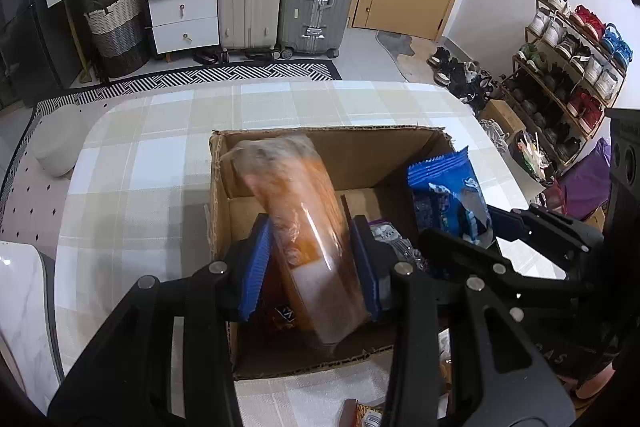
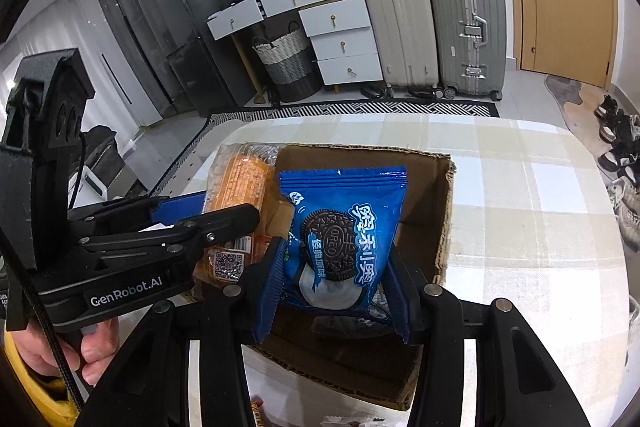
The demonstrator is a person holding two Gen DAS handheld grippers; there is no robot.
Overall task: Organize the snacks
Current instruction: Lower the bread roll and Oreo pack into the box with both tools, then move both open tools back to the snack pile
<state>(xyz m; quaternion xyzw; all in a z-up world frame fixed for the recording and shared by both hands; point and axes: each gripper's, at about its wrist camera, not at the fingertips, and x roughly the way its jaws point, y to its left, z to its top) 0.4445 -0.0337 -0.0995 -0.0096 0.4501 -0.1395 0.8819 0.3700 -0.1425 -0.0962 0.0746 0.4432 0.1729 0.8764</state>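
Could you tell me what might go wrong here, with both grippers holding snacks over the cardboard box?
1. The left gripper and right gripper work side by side over the cardboard box, so they could collide.
2. The orange snack pack is slick and tilted; it might slip.
3. The Oreo pack is pinched, so cookies may crack.

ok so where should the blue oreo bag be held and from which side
Grip the blue Oreo bag across its lower half, pads on the two side edges, coming from above over the cardboard box. It is flat, soft and stands upright with its crimped top up, so pinching its narrow width works. The right hand-held gripper already holds it this way.
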